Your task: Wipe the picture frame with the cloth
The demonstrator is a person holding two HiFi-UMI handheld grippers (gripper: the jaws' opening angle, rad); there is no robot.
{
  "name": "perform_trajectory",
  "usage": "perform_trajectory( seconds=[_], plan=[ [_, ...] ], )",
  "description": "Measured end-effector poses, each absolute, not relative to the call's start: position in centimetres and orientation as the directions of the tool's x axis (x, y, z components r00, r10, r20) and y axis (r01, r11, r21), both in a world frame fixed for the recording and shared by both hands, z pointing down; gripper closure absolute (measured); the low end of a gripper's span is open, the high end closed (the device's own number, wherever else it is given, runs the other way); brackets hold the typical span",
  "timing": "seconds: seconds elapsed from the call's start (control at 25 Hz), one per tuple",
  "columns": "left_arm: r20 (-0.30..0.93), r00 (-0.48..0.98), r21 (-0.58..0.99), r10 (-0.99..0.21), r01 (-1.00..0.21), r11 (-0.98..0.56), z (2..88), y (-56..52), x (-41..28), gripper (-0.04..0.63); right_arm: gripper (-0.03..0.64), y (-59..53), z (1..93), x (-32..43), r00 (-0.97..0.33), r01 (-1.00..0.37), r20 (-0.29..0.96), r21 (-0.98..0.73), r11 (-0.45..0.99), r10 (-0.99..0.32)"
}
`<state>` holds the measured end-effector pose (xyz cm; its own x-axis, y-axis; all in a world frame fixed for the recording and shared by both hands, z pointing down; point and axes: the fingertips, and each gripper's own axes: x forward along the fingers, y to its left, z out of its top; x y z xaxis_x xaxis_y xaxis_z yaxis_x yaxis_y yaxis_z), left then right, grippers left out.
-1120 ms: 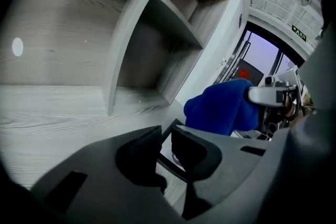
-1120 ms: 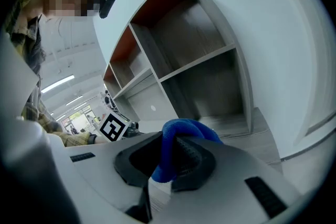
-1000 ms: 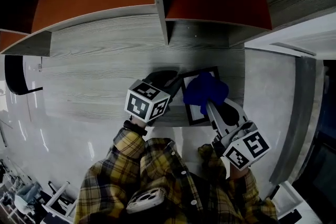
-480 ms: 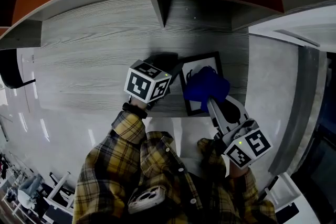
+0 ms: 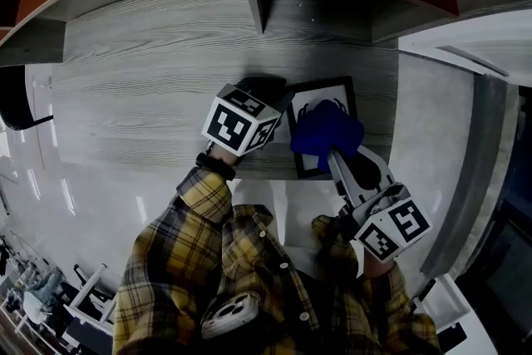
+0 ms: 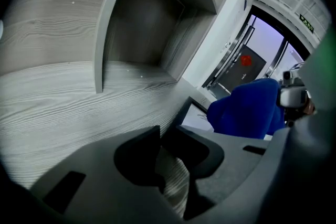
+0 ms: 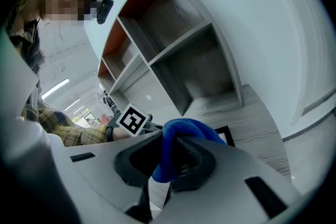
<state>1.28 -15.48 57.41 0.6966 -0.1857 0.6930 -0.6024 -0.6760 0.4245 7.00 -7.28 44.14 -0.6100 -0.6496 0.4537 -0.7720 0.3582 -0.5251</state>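
Right gripper [image 5: 339, 162] is clamped on the bunched blue cloth [image 5: 326, 129] and presses it onto the picture frame [image 5: 347, 91], which lies flat on the grey wood desk [image 5: 150, 96]. Left gripper [image 6: 167, 131] sits at the frame's left corner, jaws nearly together; a pinch on the frame is unclear.

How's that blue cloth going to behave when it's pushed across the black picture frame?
The bunched blue cloth bulges in soft folds from the jaws of the right gripper, so it is probably floppy and light. Pushed, it likely crumples rather than slides. The flat black picture frame on the grey wooden desk might shift.
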Motion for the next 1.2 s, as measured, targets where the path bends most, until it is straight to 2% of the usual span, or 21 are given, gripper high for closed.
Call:
perform_trajectory(
  seconds=[0.32, 0.56, 0.72, 0.8, 1.2],
  plan=[
    [0.696, 0.704, 0.469, -0.141, -0.594, -0.654, 57.4, -15.4, 1.4, 0.509, 0.568, -9.0, 44.1, 5.9, -0.625, -0.773, 0.458, -0.477, 0.418, -0.632],
    [0.697, 0.703, 0.469, -0.141, -0.596, -0.652, 57.5, -15.4, 1.3, 0.509, 0.568, -12.6, 49.5, 3.2, -0.561, -0.821, 0.59, -0.309, 0.48, -0.58],
    [0.697, 0.702, 0.47, -0.143, -0.599, -0.649, 57.5, -15.5, 1.4, 0.509, 0.568, -14.3, 53.5, 2.6, -0.474, -0.827, 0.696, -0.141, 0.544, -0.54],
    [0.697, 0.702, 0.465, -0.147, -0.598, -0.653, 57.4, -15.5, 1.5, 0.509, 0.568, -14.4, 54.6, 2.5, -0.449, -0.82, 0.713, -0.088, 0.566, -0.539],
    [0.698, 0.703, 0.478, -0.134, -0.597, -0.644, 57.5, -15.4, 1.4, 0.509, 0.569, -10.9, 55.6, 3.0, -0.473, -0.82, 0.764, -0.199, 0.537, -0.439]
  ],
)
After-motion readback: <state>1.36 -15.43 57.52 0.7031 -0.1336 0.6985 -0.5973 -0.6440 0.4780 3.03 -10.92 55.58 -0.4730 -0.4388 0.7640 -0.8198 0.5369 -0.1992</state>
